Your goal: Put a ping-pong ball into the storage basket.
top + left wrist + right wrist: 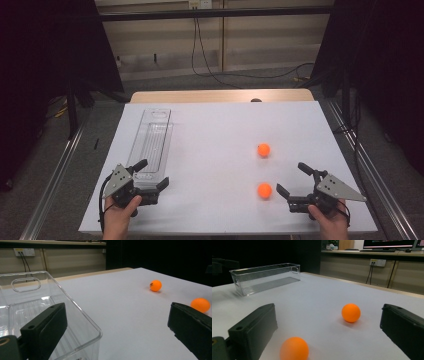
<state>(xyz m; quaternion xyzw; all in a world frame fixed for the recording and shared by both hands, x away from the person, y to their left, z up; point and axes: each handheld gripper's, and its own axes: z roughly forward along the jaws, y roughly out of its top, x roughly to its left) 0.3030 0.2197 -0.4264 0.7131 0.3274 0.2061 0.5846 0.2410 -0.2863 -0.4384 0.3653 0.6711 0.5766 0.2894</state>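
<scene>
The right gripper rested low at the near edge of the table, its jaws spread wide and holding nothing. The near orange ball lay just ahead of that open mouth, slightly toward its left jaw, apart from both jaws and resting on the white surface; in the right gripper view the same ball sat low between the jaws. The far orange ball lay farther out along the same line, well apart from the first and not touching it. The left gripper was likewise spread apart and empty, with one jaw over the near end of the clear plastic bin and the other outside its wall; the bin ran away from that gripper, empty as far as could be seen. In judgement, both balls appeared to be light, smooth, hollow spheres, liable to roll at a slight touch and to squirt out of a clamp set off centre. The hold should be taken across the widest part of the near ball, jaws level either side, closed gently and without nudging it beforehand.
</scene>
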